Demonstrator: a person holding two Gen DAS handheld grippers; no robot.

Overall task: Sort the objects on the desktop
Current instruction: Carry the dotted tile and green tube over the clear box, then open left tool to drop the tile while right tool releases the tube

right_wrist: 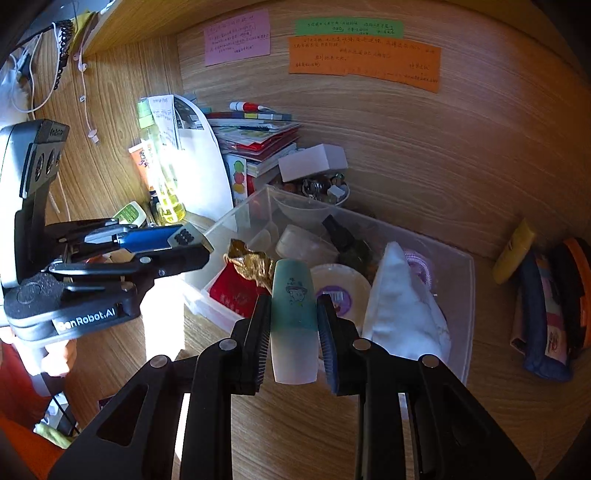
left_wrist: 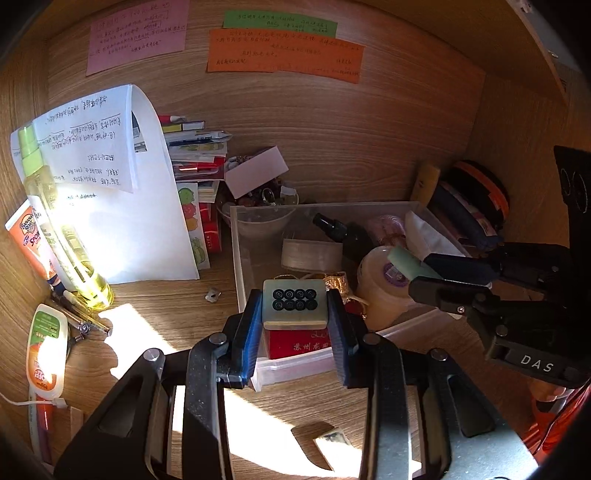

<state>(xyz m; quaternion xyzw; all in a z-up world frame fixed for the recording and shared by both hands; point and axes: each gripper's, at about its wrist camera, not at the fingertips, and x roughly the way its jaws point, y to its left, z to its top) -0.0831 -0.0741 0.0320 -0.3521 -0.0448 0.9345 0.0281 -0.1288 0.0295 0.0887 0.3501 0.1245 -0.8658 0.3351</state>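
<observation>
The handwriting on the pink note (left_wrist: 136, 37), green note (left_wrist: 279, 23) and orange note (left_wrist: 284, 55) is too small to read. The red packet (left_wrist: 299, 343) in the clear bin (left_wrist: 243, 258) is partly hidden behind the left tongs (left_wrist: 295, 325) and their tile (left_wrist: 294, 303). The picture's edge cuts off the tube (left_wrist: 46, 354) on the worktop (left_wrist: 159, 306). The white pouch (right_wrist: 402, 314) covers the bin's far contents, which cannot be told.

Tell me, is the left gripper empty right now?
No, the left gripper is clamped on a mahjong tile with eight black circles, held above the clear plastic bin.
</observation>
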